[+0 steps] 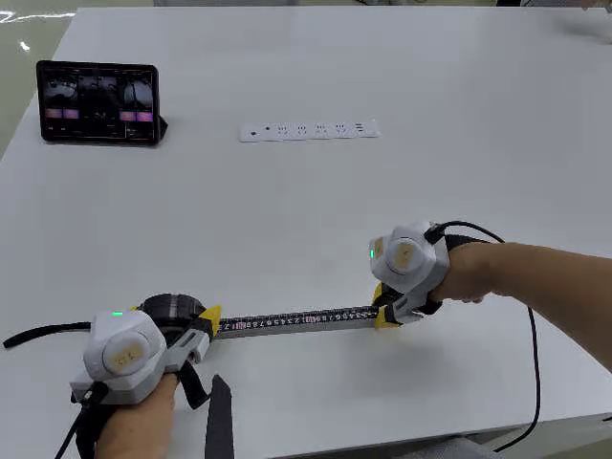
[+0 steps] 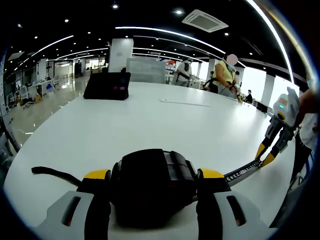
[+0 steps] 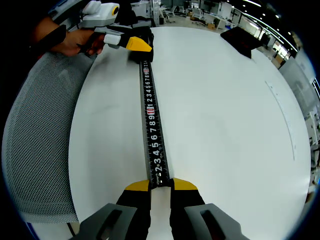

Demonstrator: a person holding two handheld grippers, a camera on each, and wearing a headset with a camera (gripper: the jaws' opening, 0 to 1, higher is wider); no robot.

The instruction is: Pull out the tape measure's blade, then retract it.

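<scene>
Your left gripper (image 2: pixel 155 174) is clenched around the tape measure's black case (image 1: pixel 172 311), near left on the table (image 1: pixel 287 220). The blade (image 1: pixel 292 320) stretches rightward into your right gripper (image 3: pixel 160 186), pinched on its end; the hook's hidden between the jaws.

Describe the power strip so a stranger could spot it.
On the big white table, beyond the stretched tape blade, the power strip lies right of the dark tablet in the head view. It is the flat, long white bar with a row of sockets.
</scene>
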